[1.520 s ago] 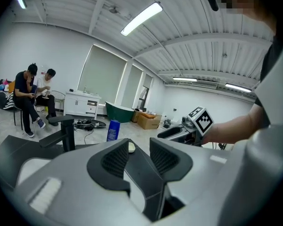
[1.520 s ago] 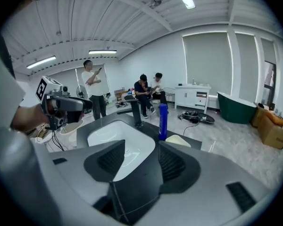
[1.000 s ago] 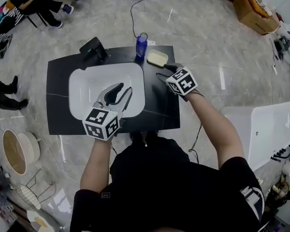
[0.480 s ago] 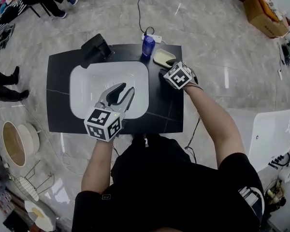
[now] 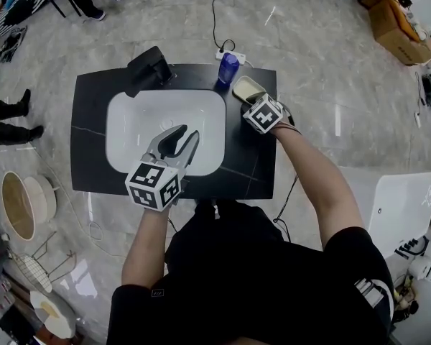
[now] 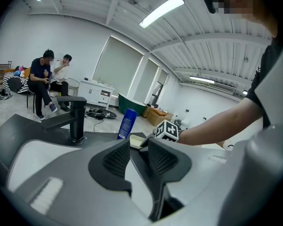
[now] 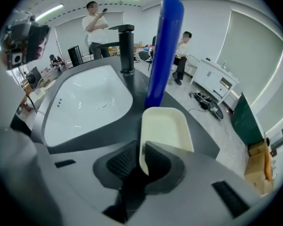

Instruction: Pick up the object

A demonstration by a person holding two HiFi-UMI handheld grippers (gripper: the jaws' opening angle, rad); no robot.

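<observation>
A cream rectangular dish (image 5: 248, 86) (image 7: 167, 126) lies on the black counter (image 5: 90, 157) at its far right, next to a blue bottle (image 5: 228, 67). My right gripper (image 5: 249, 99) (image 7: 141, 161) is at the dish's near end. Its jaws are closing, with the dish's near rim between them and the pads against it. My left gripper (image 5: 185, 132) (image 6: 139, 142) hovers over the right half of the white sink basin (image 5: 129, 121). Its jaws stand partly apart with nothing between them.
The tall blue bottle (image 7: 162, 51) stands just behind the dish. A black faucet (image 5: 152, 67) (image 7: 126, 48) rises at the basin's far edge. Cables and a power strip lie on the floor beyond the counter, and people sit further off.
My right gripper has moved forward to the dish and its jaws have come together on the near rim. The left gripper has stayed over the basin.
</observation>
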